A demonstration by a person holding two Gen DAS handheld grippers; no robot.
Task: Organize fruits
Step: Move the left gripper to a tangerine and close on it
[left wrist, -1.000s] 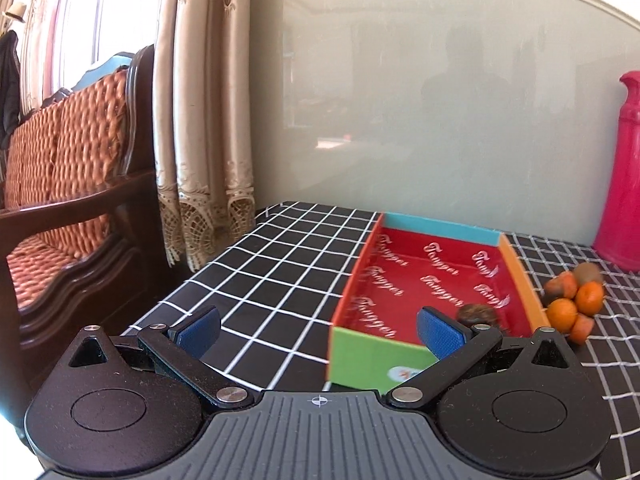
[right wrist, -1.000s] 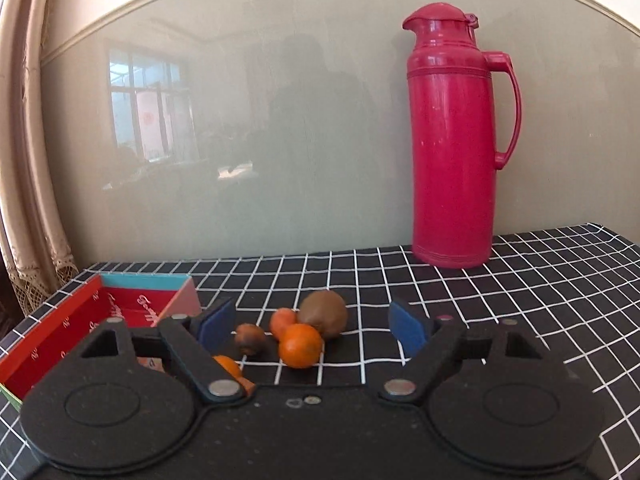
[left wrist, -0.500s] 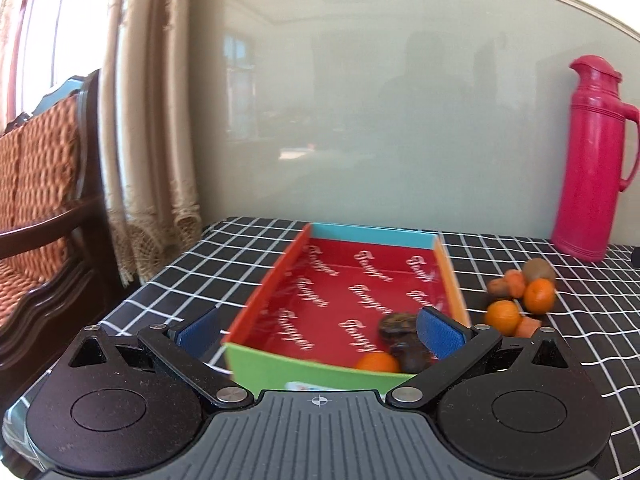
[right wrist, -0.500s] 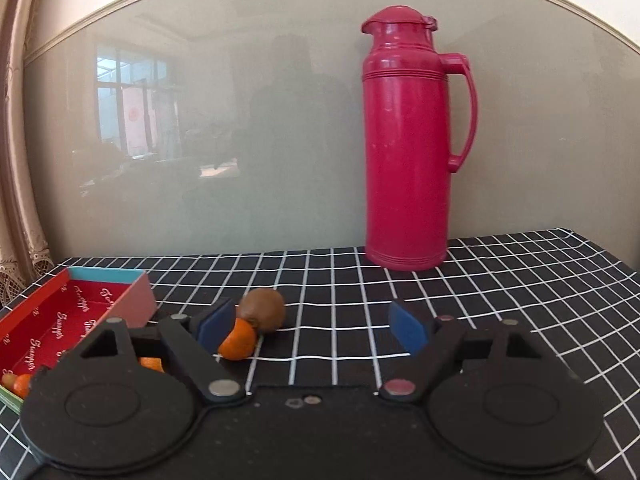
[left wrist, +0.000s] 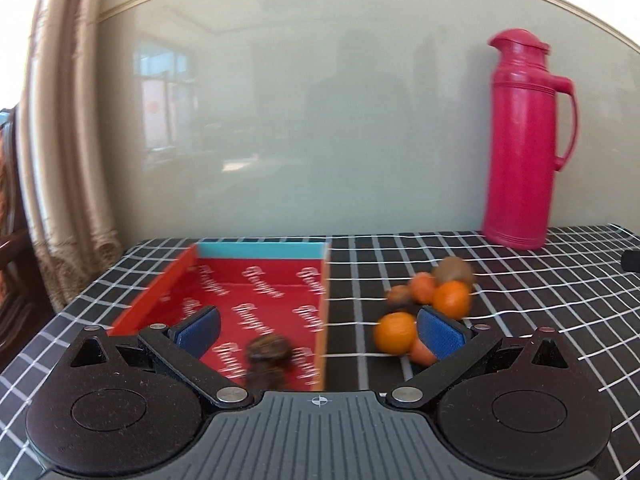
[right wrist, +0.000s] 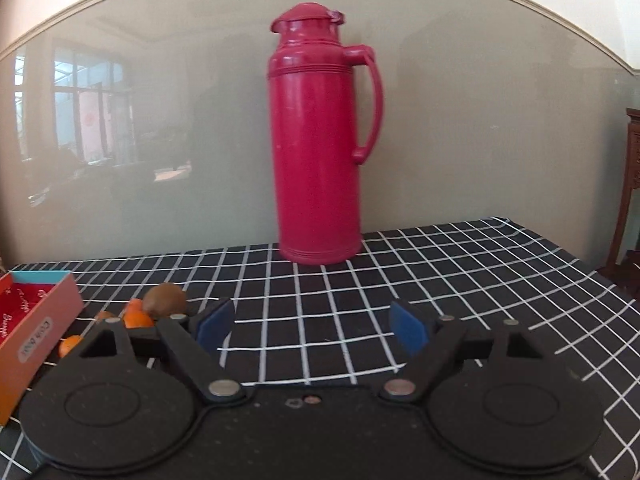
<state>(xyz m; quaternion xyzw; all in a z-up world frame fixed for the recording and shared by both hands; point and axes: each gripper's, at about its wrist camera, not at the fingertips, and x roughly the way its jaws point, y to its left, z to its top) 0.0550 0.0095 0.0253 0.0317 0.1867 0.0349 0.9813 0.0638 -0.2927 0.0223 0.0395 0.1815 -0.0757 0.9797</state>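
While the left gripper (left wrist: pixel 320 330) hangs with jaws spread and nothing between them, its view shows the red box (left wrist: pixel 260 292) at six o'clock with a dark fruit (left wrist: pixel 267 354) inside, and the loose fruit pile (left wrist: pixel 430 308) at four o'clock on the checked tablecloth (left wrist: pixel 540 292).

From the right wrist, the right gripper (right wrist: pixel 312 326) gapes empty; the pile (right wrist: pixel 154 308) lies at eight o'clock, the pink thermos (right wrist: pixel 320 148) at twelve.
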